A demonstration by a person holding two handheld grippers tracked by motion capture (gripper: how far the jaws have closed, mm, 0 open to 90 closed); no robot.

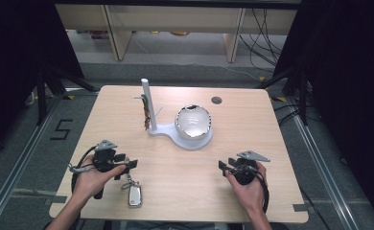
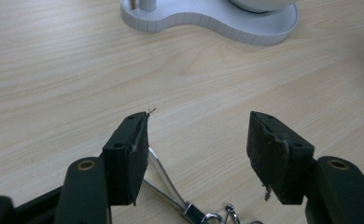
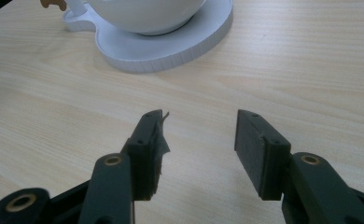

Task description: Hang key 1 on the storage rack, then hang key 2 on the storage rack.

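Key fob (image 1: 134, 194): nearest the camera in the high view, a small silver oblong lying flat at the near edge of the table, just beside the left hand. Its long axis runs front to back, ring end toward the far side.
Ring and clip (image 1: 127, 183): a metal ring and clasp joined to the fob's far end; in the left gripper view the same thin metal loops (image 2: 189, 210) lie on the wood just below and between the jaws.
Left gripper (image 1: 130, 163): jaws spread wide with nothing between the pads. It sits low over the fob's ring end, likely placed to close on that end, though no pad touches it.
Left hand (image 1: 91, 179): wrapped round the gripper's handle, forearm coming in from the bottom edge.
Right gripper (image 1: 225, 165): jaws also spread and empty, held above bare wood well apart from the fob, seemingly waiting.
Right hand (image 1: 247, 184): holds its gripper at the near right of the table.
White stand (image 1: 194, 140): a flat base at the middle of the table, well beyond the fob.
Bowl (image 1: 193, 121): shiny, resting on the base's round end.
Post (image 1: 147, 103): an upright white post on the narrow end with a side peg; something brownish hangs there, too small to identify.
Table (image 1: 252, 120): pale wood.
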